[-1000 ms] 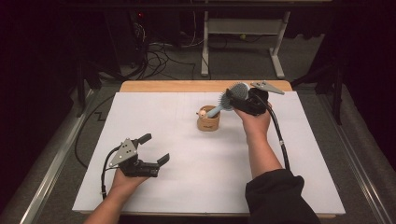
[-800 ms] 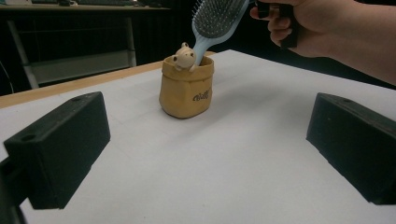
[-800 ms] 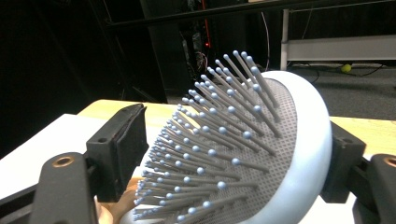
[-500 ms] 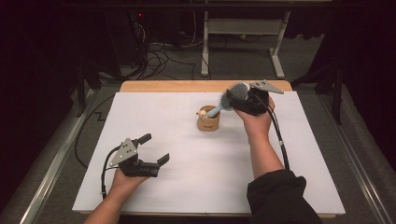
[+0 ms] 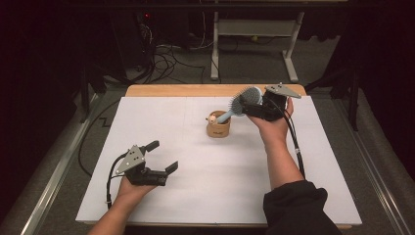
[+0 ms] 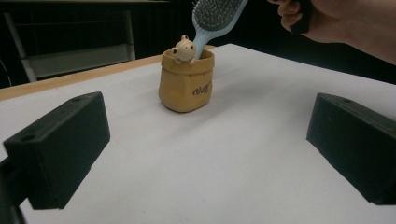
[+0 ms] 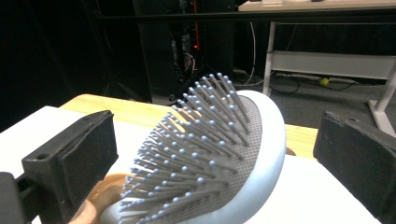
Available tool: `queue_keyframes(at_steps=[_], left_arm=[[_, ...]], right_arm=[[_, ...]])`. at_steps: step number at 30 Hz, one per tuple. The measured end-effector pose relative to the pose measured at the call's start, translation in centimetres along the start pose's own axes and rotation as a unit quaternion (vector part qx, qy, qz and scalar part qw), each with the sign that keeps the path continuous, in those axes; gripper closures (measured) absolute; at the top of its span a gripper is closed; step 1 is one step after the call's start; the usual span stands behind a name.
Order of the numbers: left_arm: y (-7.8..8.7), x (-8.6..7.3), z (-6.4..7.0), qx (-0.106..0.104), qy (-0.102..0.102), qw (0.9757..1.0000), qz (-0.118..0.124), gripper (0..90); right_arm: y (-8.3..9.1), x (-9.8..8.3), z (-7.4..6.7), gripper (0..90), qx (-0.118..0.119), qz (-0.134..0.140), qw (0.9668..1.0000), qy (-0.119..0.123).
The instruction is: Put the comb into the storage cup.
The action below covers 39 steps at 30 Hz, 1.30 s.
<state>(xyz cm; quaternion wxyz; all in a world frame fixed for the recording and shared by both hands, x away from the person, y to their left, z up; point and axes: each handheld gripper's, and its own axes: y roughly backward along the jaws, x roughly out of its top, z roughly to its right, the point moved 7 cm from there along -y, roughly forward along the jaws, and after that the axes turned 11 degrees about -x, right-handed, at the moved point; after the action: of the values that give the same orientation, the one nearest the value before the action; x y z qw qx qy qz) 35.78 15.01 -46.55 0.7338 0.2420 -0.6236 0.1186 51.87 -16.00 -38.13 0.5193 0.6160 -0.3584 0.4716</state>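
A light blue hairbrush (image 5: 246, 98) leans with its handle down inside a small tan pot (image 5: 218, 129) at the back middle of the white table. A little animal figure (image 6: 183, 47) peeks over the pot's rim. My right gripper (image 5: 251, 105) stands open around the brush head (image 7: 210, 158), its jaws wide on either side and clear of it. My left gripper (image 5: 164, 156) is open with nothing in it near the front left, pointing at the pot (image 6: 185, 81) and the brush (image 6: 217, 16) from some way off.
The white sheet (image 5: 195, 196) covers the table; a wooden edge (image 5: 171, 90) shows at the back. Beyond it are cables (image 5: 166, 58) on the floor and a metal desk frame (image 5: 254, 29). The person's right hand (image 6: 336, 23) hovers above the pot's right.
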Motion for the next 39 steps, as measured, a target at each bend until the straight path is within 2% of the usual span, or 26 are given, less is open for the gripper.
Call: queue_keyframes(at_steps=[8,11,13,16,19,22,23,26,28,30,31,33,34,35,38,39], left_arm=[[0.1,-0.2,-0.3,0.007,0.006,0.9999,-0.008,0.0],[0.0,-0.2,-0.2,0.008,0.003,0.9999,-0.011,0.0],[0.0,-0.2,-0.2,0.007,0.003,0.9999,-0.013,0.0],[0.0,-0.3,-0.2,0.007,0.003,0.9999,-0.014,0.0],[-0.1,-0.4,-0.3,0.005,0.008,0.9998,-0.016,0.0],[-0.1,-0.5,-0.4,0.005,0.009,0.9997,-0.022,0.0],[-0.1,-0.6,-0.5,0.005,0.010,0.9997,-0.022,0.0],[-0.1,-0.6,-0.5,0.004,0.011,0.9997,-0.024,0.0],[-0.1,-0.6,-0.5,0.003,0.011,0.9997,-0.023,0.0],[-0.1,-0.6,-0.6,0.003,0.012,0.9997,-0.022,0.0],[-0.1,-0.6,-0.6,0.003,0.012,0.9997,-0.022,0.0],[-0.1,-0.7,-0.6,0.003,0.012,0.9996,-0.024,0.0],[-0.1,-0.7,-0.6,0.003,0.012,0.9996,-0.024,0.0],[0.0,-0.7,-0.6,0.003,0.011,0.9996,-0.024,0.0],[0.1,-0.6,-0.7,0.004,0.010,0.9997,-0.023,0.0],[0.1,-0.6,-0.7,0.004,0.009,0.9997,-0.024,0.0]], right_arm=[[1.1,0.1,-0.5,0.4,0.009,0.008,0.9999,0.008],[1.7,0.0,-0.6,0.4,0.010,0.011,0.9998,0.013],[2.2,-0.6,-0.7,0.4,0.012,0.009,0.9996,0.023],[2.3,-1.2,-0.7,0.4,0.014,0.008,0.9996,0.024],[2.4,-2.9,-0.5,0.4,0.017,-0.003,0.9995,0.027],[2.4,-3.7,-0.5,0.4,0.019,-0.007,0.9994,0.028],[2.3,-5.0,-0.6,0.4,0.022,-0.017,0.9991,0.031],[2.3,-6.0,-0.5,0.4,0.022,-0.024,0.9988,0.036],[2.6,-7.9,-0.4,0.4,0.022,-0.035,0.9985,0.035],[2.7,-8.4,-0.3,0.4,0.023,-0.038,0.9984,0.035],[3.2,-9.4,-0.2,0.4,0.025,-0.042,0.9981,0.036],[3.6,-10.0,-0.1,0.4,0.027,-0.044,0.9980,0.036],[4.4,-10.9,0.1,0.4,0.029,-0.050,0.9976,0.037],[4.4,-10.9,0.1,0.4,0.029,-0.050,0.9976,0.037],[6.2,-11.9,0.6,0.4,0.034,-0.044,0.9980,0.029],[6.2,-11.9,0.6,0.4,0.034,-0.044,0.9980,0.029]])
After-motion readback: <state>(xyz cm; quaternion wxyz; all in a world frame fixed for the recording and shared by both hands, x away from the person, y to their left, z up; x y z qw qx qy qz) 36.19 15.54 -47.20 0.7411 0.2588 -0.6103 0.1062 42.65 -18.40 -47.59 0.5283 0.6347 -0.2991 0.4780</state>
